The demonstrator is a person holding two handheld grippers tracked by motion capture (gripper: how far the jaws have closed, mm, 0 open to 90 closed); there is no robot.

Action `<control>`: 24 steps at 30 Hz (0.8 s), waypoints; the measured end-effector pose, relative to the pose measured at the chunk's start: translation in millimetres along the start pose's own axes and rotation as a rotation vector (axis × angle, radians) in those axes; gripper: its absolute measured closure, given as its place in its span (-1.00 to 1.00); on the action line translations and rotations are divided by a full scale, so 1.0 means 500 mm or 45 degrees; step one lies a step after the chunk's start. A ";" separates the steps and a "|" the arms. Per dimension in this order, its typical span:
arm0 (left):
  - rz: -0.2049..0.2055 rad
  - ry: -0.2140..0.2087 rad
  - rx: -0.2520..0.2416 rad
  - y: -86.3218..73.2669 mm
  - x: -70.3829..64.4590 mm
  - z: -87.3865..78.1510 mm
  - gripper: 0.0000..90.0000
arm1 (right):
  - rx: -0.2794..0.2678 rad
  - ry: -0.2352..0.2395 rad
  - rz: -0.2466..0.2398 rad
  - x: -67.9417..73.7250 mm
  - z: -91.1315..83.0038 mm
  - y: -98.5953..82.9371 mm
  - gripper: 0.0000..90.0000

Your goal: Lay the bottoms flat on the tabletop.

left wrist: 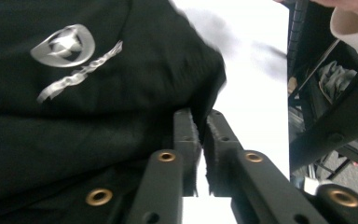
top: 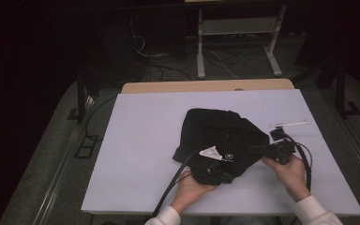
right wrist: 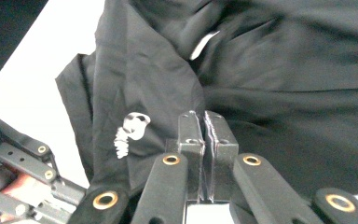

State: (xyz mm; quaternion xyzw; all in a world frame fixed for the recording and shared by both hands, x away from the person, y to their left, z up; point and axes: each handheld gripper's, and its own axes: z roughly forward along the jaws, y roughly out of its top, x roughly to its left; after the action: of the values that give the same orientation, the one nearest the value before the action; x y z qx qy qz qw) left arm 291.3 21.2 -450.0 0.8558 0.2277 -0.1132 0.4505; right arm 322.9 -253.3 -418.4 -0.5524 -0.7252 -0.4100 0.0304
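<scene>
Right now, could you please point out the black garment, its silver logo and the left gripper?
black garment (top: 215, 129), high view, upper middle of the cloth.
silver logo (left wrist: 65, 45), left gripper view, the emblem.
left gripper (left wrist: 201, 122), left gripper view, between the jaw tips.

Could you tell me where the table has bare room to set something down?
The table is bare across its whole left half, from the black garment to the left edge, and along the far strip behind it. A narrower patch lies at the far right corner, beyond the thin white stick. The near middle is crowded: the left gripper and right gripper work there.
</scene>
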 end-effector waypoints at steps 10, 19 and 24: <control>0.074 0.183 -0.072 0.031 0.014 -0.064 0.07 | -0.127 -0.159 0.181 -0.123 -0.100 -0.008 0.90; 0.026 0.368 -0.172 0.095 0.112 -0.144 -0.43 | -0.139 -0.214 0.290 -0.197 -0.112 -0.026 0.90; -0.036 0.468 -0.182 0.136 0.201 -0.169 -0.51 | -0.135 -0.205 0.282 -0.198 -0.107 -0.026 0.90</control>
State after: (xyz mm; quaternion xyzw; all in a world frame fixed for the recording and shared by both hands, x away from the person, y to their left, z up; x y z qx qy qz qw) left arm 411.3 86.1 -393.0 0.8246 0.3256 0.0553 0.4594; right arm 328.6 -364.3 -439.4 -0.6608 -0.6372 -0.3964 -0.0120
